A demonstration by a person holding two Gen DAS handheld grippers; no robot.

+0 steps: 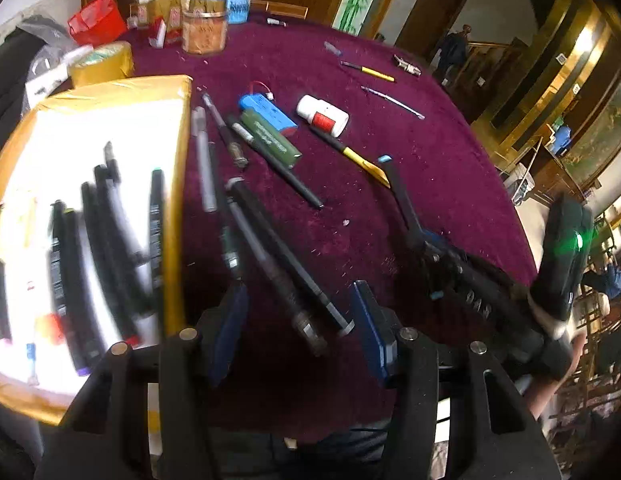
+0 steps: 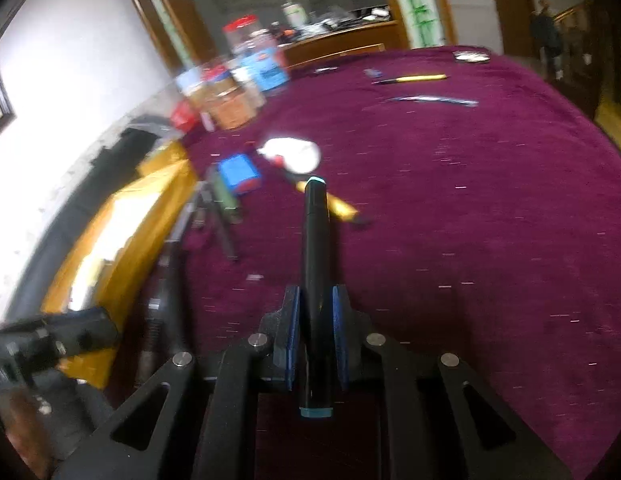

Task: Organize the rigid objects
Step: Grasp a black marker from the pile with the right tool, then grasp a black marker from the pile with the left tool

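Both pictures are fisheye views, with straight lines bowing outward and black corners around a round field. In the left wrist view, the tray (image 1: 110, 92) at the left is blown out to white glare, and the markers (image 1: 110, 220) lying in it smear with motion blur. The purple tablecloth (image 1: 430, 168) is evenly lit, with soft shadows. The right wrist view is blurred throughout, worst at upper left, where the jars (image 2: 230, 96) streak; the white wall (image 2: 70, 80) there glows bright.
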